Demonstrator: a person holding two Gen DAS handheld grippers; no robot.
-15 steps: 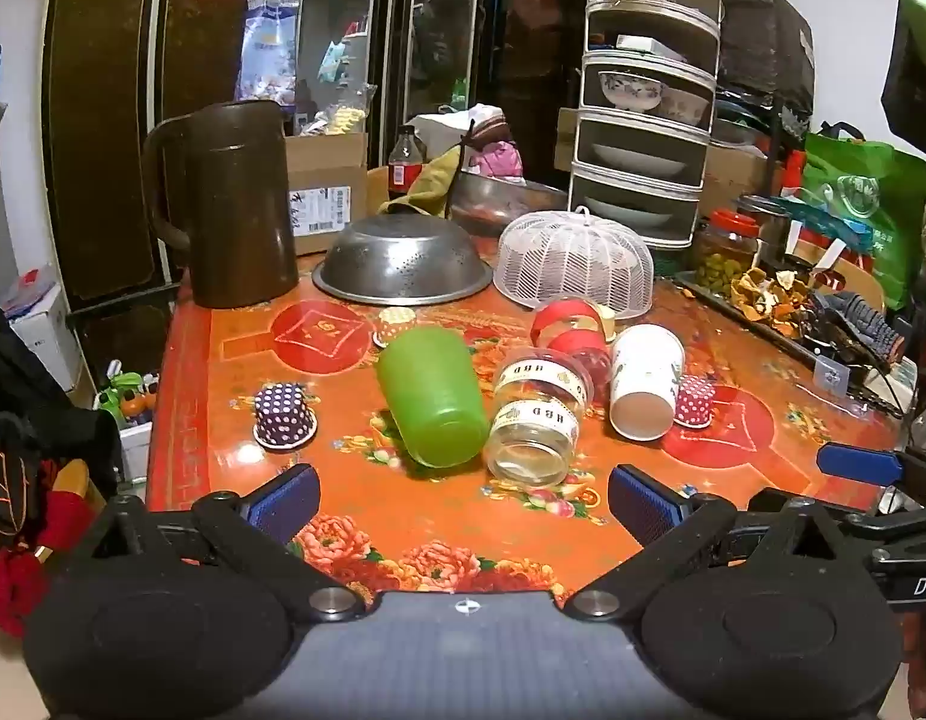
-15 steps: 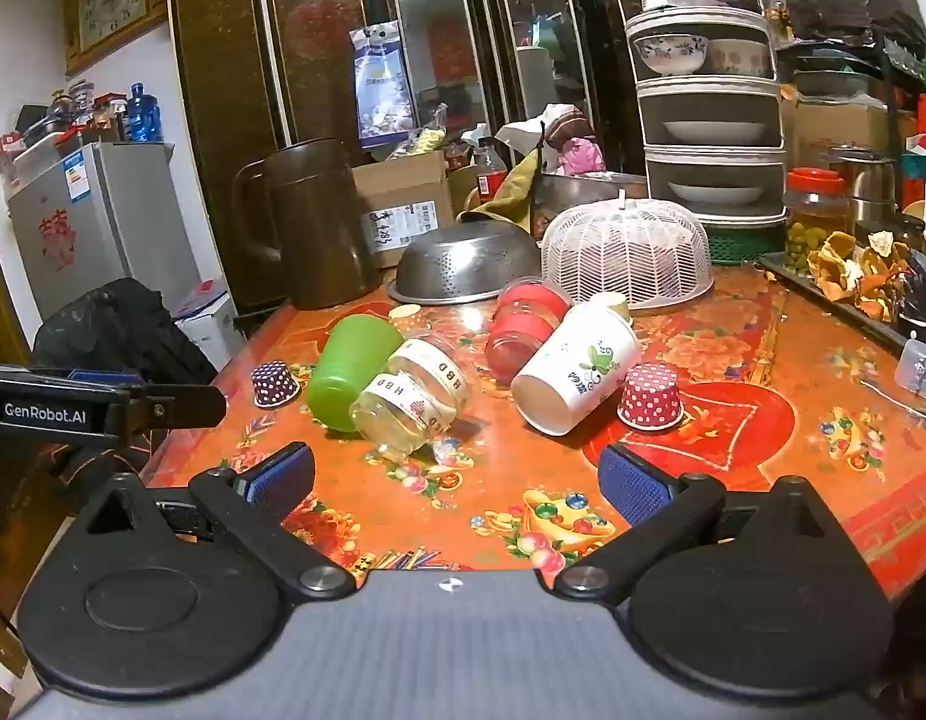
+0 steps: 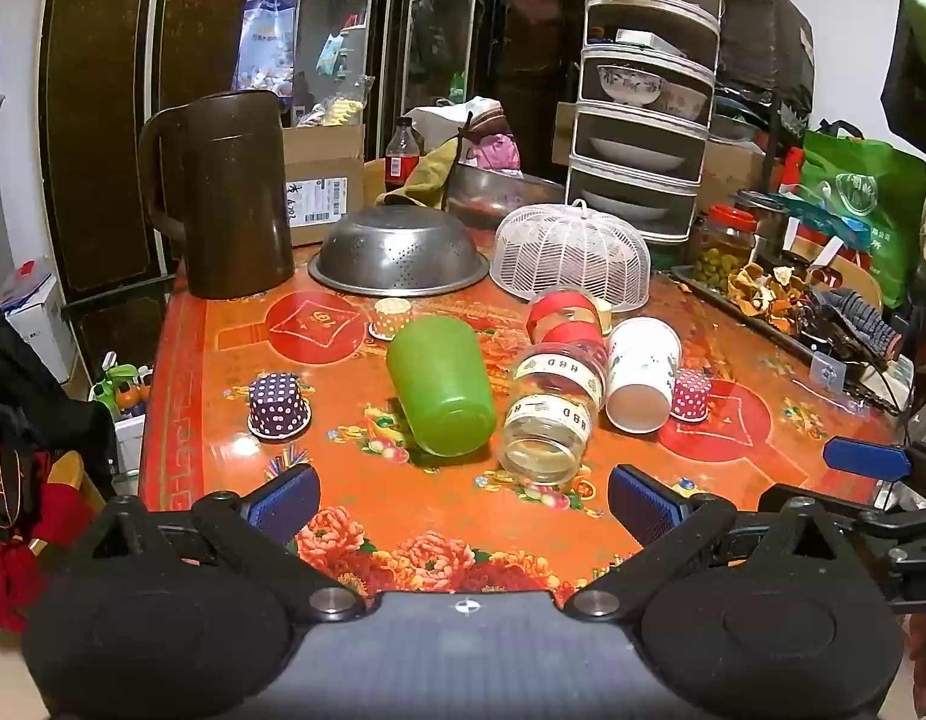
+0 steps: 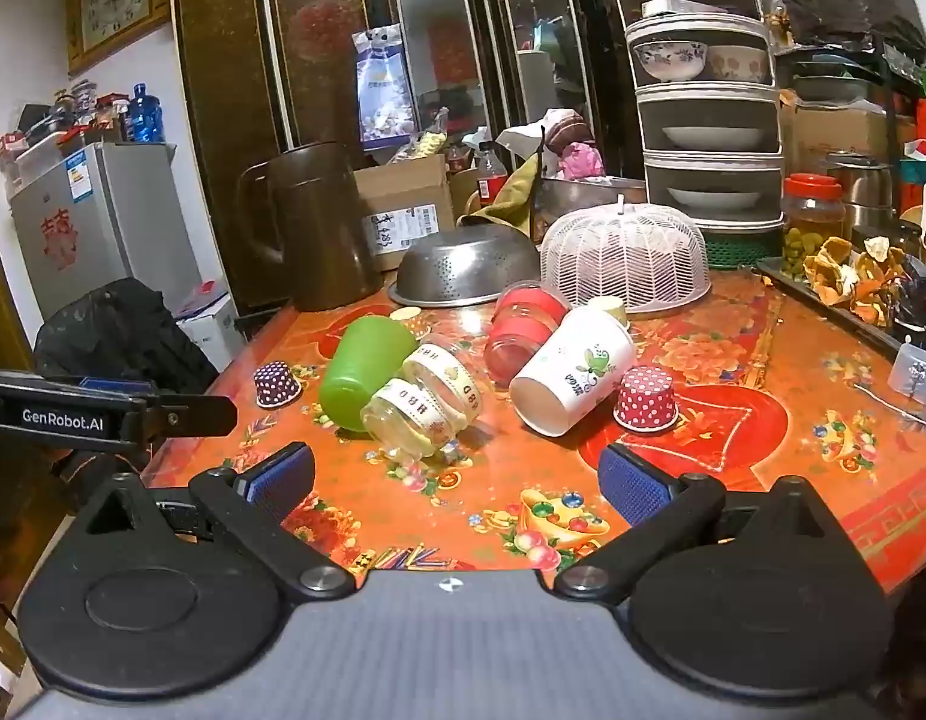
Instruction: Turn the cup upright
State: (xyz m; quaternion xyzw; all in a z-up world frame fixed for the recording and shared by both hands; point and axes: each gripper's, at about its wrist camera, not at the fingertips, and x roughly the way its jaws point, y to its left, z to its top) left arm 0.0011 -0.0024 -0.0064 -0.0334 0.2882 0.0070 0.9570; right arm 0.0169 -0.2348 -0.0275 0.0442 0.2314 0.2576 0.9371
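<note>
A green plastic cup (image 3: 442,387) (image 4: 361,369) lies on its side on the orange flowered table (image 3: 403,516), base toward me. A white paper cup (image 3: 640,381) (image 4: 574,378) lies on its side, as do a clear glass jar (image 3: 550,423) (image 4: 424,405) and a red jar (image 3: 568,324) (image 4: 520,330). My left gripper (image 3: 463,501) is open and empty, a short way in front of the green cup and glass jar. My right gripper (image 4: 457,480) is open and empty, in front of the jar and the white cup.
Small dotted paper cups stand upside down: purple (image 3: 277,408), red (image 4: 646,399). Behind stand a brown jug (image 3: 229,192), a steel colander (image 3: 397,252), a white mesh food cover (image 3: 571,252) and a tiered dish rack (image 3: 643,96). A tray of clutter (image 3: 787,300) lines the right edge.
Both grippers have barely moved; the view of the table is nearly the same. Nothing on the table has moved.
</note>
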